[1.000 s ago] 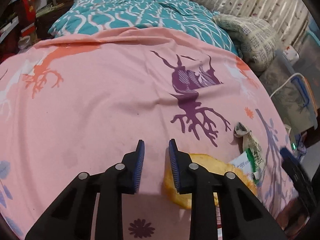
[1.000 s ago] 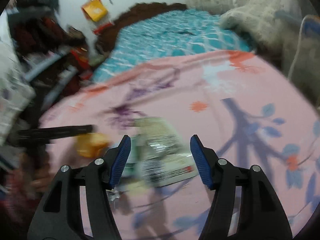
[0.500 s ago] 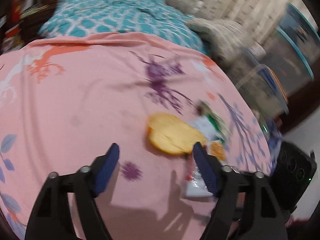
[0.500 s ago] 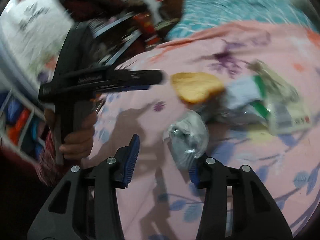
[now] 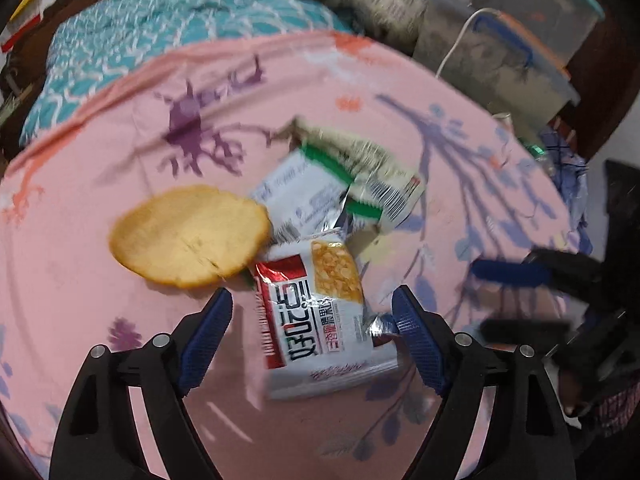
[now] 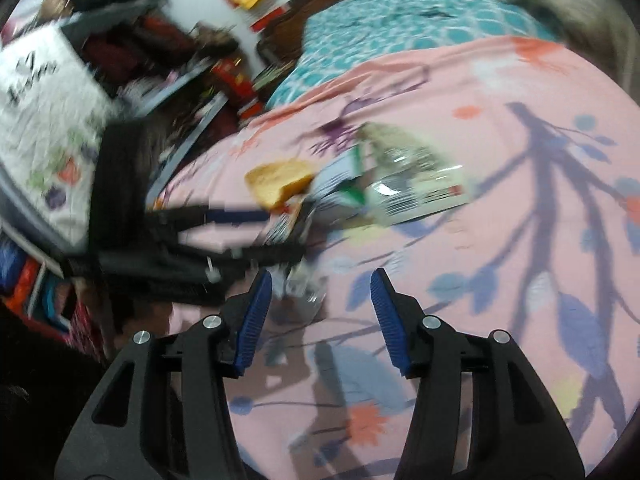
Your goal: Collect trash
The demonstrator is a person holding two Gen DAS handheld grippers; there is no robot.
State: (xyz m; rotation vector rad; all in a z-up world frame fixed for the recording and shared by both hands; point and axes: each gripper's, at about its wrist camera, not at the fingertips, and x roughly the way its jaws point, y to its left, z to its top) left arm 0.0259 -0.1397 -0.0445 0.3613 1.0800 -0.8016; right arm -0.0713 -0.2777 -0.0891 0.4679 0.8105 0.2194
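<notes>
Trash lies on a pink printed bedsheet (image 5: 100,320). A red-and-white snack wrapper (image 5: 320,320) lies flat between the jaws of my left gripper (image 5: 312,298), which is open wide, pads clear of it. Just beyond are a round yellow cracker (image 5: 188,236), a white-and-green wrapper (image 5: 304,196) and a crumpled pale wrapper (image 5: 360,152). The jaws of my right gripper (image 6: 320,278) are opening; a blurred crumpled clear plastic piece (image 6: 304,300) sits between them near the left pad, not pressed. The left gripper's black body (image 6: 160,240) crosses that view beside the cracker (image 6: 280,184).
A teal patterned blanket (image 5: 160,32) covers the bed's far half. Lidded storage bins (image 5: 520,52) and a white cable (image 5: 456,44) stand past the right edge. Cluttered shelves (image 6: 160,52) and a white printed bag (image 6: 44,112) line the left side.
My left gripper went from nearly shut to wide open and slid right from the cracker onto the red-and-white wrapper. The right gripper swung left; the clear plastic now sits near its left pad.
</notes>
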